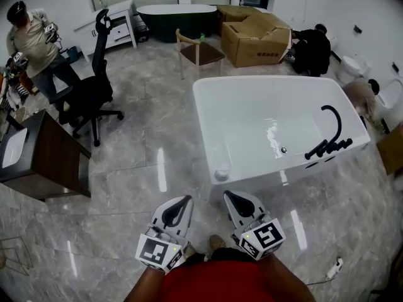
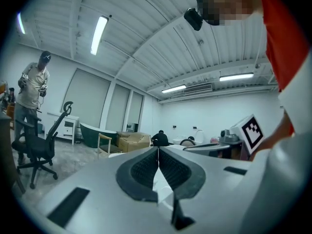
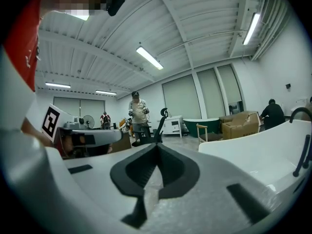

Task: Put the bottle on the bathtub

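A white bathtub [image 1: 208,106] stands mid-right in the head view, with a black faucet [image 1: 330,137] on its right rim. On its near left corner stands a small pale round thing [image 1: 221,172], which looks like the bottle seen from above. Both grippers hang low in front of me, short of the tub. My left gripper [image 1: 184,201] has its jaws pressed together on nothing. My right gripper [image 1: 231,197] is likewise shut and empty, just below that corner. In the gripper views the left gripper [image 2: 158,152] and right gripper [image 3: 157,148] show closed pads; the bathtub [image 3: 253,140] lies to the right.
A black office chair [image 1: 94,90] and a dark vanity with a sink [image 1: 47,162] stand at the left. A wooden chair [image 1: 198,50], cardboard boxes [image 1: 255,35] and a dark tub [image 1: 176,16] are behind. A person [image 1: 31,43] stands back left; another [image 1: 312,48] crouches back right.
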### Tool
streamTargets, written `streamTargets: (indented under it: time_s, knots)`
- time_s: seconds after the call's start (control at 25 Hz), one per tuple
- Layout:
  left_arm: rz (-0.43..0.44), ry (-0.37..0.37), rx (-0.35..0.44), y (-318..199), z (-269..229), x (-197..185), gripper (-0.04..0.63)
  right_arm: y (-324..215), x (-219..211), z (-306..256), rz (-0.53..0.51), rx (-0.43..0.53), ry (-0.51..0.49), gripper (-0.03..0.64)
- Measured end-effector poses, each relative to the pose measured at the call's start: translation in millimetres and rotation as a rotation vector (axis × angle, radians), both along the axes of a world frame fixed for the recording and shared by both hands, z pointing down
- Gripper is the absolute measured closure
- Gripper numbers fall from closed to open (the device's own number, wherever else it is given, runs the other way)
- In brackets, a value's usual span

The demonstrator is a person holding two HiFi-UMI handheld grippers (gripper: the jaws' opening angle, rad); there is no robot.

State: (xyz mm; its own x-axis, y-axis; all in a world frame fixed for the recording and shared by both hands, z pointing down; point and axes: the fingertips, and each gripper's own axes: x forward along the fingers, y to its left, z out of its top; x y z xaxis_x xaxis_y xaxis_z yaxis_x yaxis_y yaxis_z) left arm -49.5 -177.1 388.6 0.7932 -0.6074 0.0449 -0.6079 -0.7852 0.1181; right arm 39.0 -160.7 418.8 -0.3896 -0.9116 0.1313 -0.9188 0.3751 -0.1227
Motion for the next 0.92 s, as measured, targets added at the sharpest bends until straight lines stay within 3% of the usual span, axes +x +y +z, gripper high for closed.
streamTargets:
  time_s: [0.92]
  knots:
    - [0.033, -0.043, 0.01, 5.0, -4.7, 15.2, 0.584, -1.2, 19.2, -1.2, 0.03, 0.002, -0.05, 0.612]
